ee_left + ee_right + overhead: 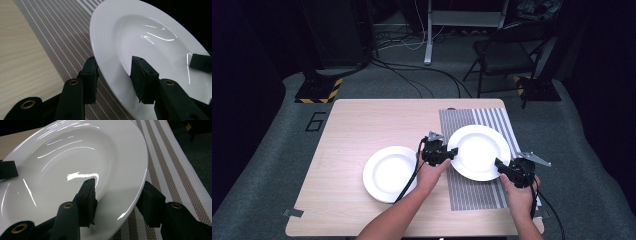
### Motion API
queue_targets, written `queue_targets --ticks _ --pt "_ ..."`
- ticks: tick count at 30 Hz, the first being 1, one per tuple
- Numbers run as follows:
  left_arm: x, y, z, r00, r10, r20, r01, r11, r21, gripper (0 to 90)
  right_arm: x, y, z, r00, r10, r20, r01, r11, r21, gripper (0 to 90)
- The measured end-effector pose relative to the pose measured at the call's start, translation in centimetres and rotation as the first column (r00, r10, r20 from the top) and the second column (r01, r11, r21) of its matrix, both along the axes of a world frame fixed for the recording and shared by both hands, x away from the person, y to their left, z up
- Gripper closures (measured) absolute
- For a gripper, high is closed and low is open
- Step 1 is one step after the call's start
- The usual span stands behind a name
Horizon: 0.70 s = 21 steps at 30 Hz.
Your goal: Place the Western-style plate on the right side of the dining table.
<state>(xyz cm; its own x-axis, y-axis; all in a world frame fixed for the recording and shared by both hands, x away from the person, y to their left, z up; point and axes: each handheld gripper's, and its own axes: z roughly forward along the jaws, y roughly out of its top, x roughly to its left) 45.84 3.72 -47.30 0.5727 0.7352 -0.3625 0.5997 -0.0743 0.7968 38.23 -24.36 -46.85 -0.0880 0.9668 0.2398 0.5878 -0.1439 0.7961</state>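
Note:
A white deep plate point(477, 151) hangs slightly tilted over a grey striped placemat point(472, 195) on the right half of the wooden table point(352, 125). My left gripper point(453, 151) holds its left rim: in the left gripper view one jaw sits under the rim and one on the plate point(150, 37), with the left gripper point(115, 75) shut on it. My right gripper point(499, 164) grips the rim nearest the person at the right. There too the right gripper point(117, 195) has one jaw above the plate point(75, 157) and one below. A second white plate point(389, 174) lies flat on bare wood to the left.
The placemat point(62, 32) point(170, 162) runs from the table's far edge to its near edge. On the floor beyond the table are a folding chair point(507, 50), loose cables point(422, 75) and a black-and-yellow stand base point(319, 90).

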Motion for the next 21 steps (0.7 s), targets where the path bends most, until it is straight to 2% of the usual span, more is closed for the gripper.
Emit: queue_targets --ticks 6,21 --pt "0.2 -0.2 -0.6 1.0 -0.002 -0.005 0.002 0.9999 0.013 57.9 0.1 -0.1 -0.5 0.9999 -0.006 -0.01 0.006 1.0 -0.002 50.9" --pt "0.4 -0.4 -1.7 0.9998 0.003 -0.018 -0.003 1.0 0.005 57.9 0.4 -0.2 -1.4 0.9998 -0.002 -0.019 0.002 1.0 -0.01 50.9"
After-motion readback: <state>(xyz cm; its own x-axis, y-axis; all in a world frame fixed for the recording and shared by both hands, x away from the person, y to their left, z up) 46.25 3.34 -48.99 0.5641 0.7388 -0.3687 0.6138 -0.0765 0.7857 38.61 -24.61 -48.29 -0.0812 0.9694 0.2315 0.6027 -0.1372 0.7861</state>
